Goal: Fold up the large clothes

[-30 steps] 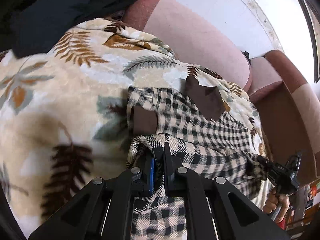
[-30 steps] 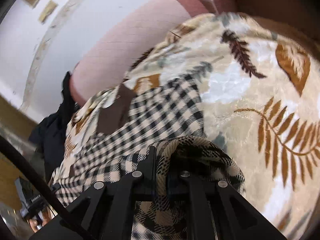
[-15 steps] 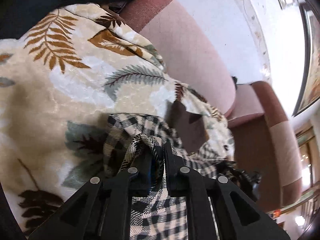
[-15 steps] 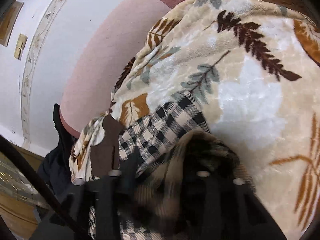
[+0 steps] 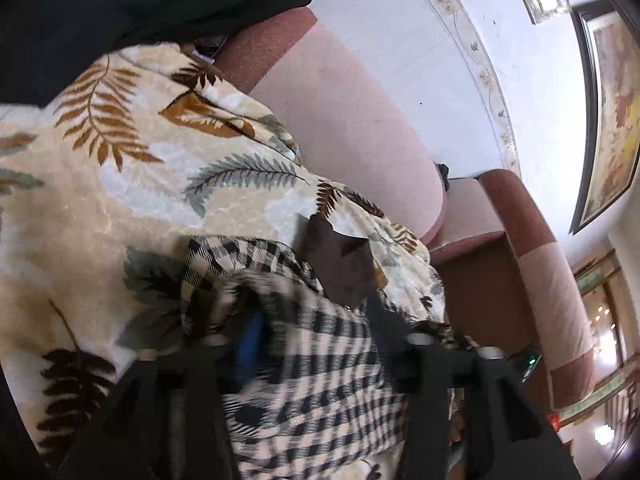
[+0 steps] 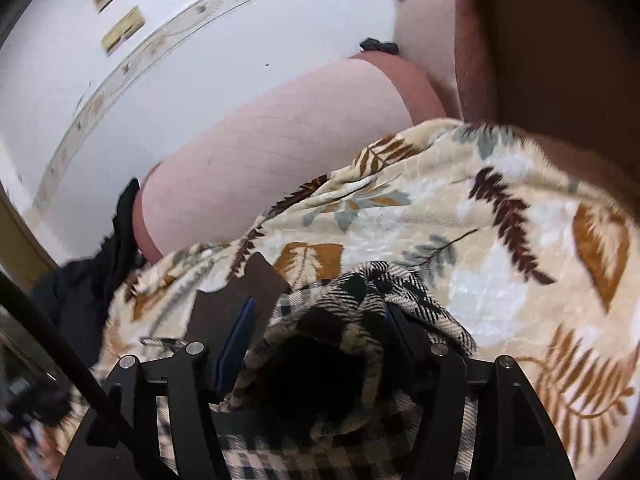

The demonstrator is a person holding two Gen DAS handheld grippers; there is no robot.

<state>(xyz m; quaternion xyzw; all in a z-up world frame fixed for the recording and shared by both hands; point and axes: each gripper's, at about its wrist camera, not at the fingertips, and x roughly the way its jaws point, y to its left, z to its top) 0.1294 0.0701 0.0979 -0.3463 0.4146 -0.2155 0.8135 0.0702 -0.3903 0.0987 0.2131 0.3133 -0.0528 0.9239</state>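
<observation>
A black-and-cream checkered garment [image 5: 320, 380] with a dark brown collar piece [image 5: 340, 264] lies bunched on a leaf-patterned blanket [image 5: 120, 180] over a sofa. My left gripper [image 5: 312, 320] hovers at its near edge. Its jaws are opening and stand wide, with loose checkered cloth between them and no pad pressing on it. In the right wrist view the same garment [image 6: 360, 292] makes a raised fold. My right gripper [image 6: 320, 308] straddles that fold, jaws opening, and the cloth slumps against the right finger. The brown piece [image 6: 232, 300] lies just beyond the blue left pad.
The pink sofa backrest [image 5: 352, 120] rises behind the blanket [image 6: 500, 240], with a maroon armrest [image 5: 520, 240] to the right. Black clothing [image 5: 100, 8] is heaped at the sofa's other end. A white wall and a framed picture [image 5: 612, 120] stand behind.
Both grippers were shut on folds of the checkered garment. Their jaws have since spread wide and let the cloth go, and both views have tipped and lifted a little.
</observation>
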